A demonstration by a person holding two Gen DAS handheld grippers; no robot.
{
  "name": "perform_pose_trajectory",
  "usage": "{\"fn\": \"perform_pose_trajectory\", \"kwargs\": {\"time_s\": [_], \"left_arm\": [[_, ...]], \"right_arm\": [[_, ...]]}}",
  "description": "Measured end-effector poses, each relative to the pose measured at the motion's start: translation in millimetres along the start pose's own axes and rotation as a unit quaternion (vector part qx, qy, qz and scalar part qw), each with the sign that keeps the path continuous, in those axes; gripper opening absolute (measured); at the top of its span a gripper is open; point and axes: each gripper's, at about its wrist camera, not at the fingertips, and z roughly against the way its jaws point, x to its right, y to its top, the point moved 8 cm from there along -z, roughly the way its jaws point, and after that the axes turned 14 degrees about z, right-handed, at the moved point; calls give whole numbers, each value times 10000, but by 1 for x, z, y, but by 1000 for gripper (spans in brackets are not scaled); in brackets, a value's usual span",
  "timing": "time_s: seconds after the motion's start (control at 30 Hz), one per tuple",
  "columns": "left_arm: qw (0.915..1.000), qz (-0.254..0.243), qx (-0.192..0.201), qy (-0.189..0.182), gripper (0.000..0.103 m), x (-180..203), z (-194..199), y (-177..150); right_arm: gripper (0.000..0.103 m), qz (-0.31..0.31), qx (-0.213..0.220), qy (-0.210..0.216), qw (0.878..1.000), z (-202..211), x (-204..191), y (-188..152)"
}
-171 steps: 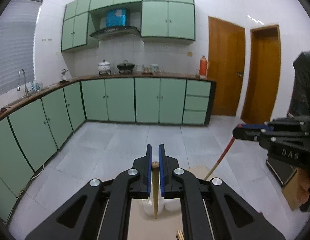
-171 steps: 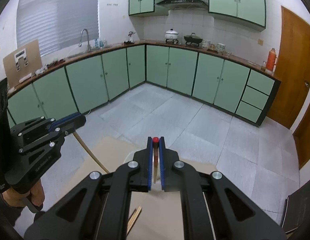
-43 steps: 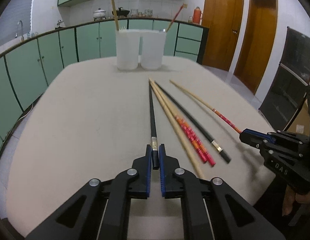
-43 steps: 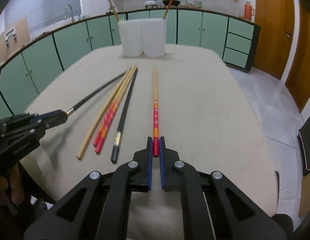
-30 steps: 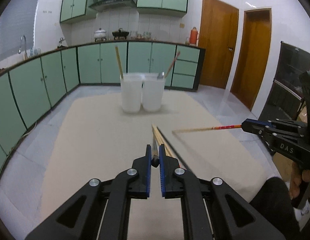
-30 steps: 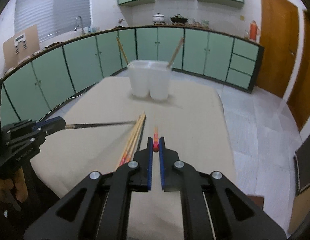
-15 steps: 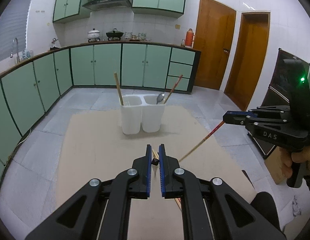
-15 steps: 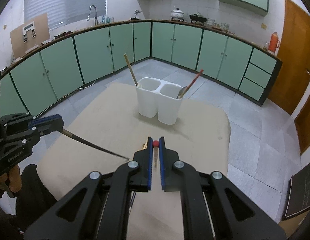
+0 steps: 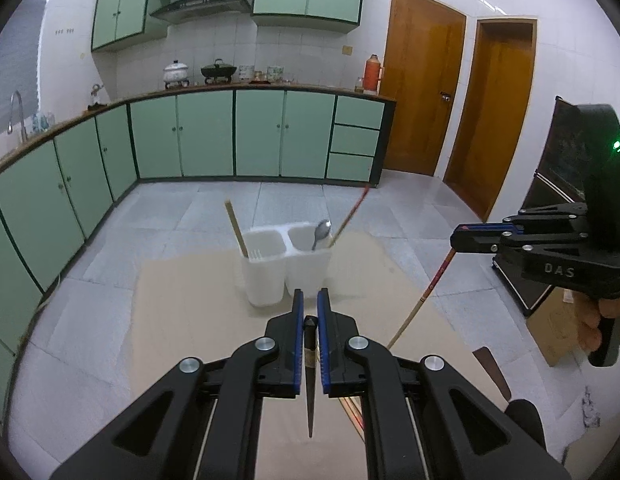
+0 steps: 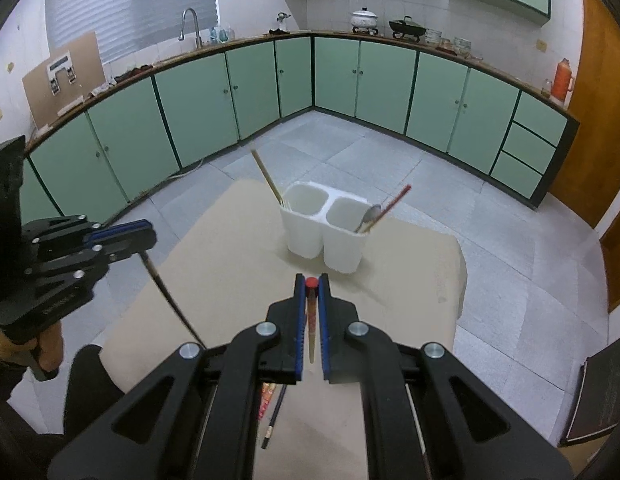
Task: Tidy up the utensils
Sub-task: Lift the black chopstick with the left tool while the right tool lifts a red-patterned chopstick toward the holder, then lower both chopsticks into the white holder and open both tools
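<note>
Left wrist: black chopstick (image 9: 310,376) between tongs (image 9: 309,312)

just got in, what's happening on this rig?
A person is sorting chopsticks into a white two-compartment holder on a beige table. The left claw is shut on a black chopstick; the right claw is shut on a red-tipped one. Both hang tip-down above the table, short of the holder. The holder has a wooden chopstick in one compartment, a spoon and a red chopstick in the other. More lie on the table.
</note>
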Motion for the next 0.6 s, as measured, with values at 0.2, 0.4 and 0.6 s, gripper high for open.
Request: {"fn": "perform_pose_trajectory", "kwargs": {"time_s": [0.2, 0.4, 0.6], "left_arm": [[9996, -124, 244, 73, 6, 8, 3, 48], [9973, -261, 655, 185, 6, 17, -7, 108], [9945, -165, 1004, 248, 6, 17, -29, 165]], "right_arm": [[5, -9, 142, -70, 9999, 10, 16, 41], [5, -133, 276, -200, 9993, 9, 44, 93], [5, -323, 264, -361, 9985, -16, 81, 129]]}}
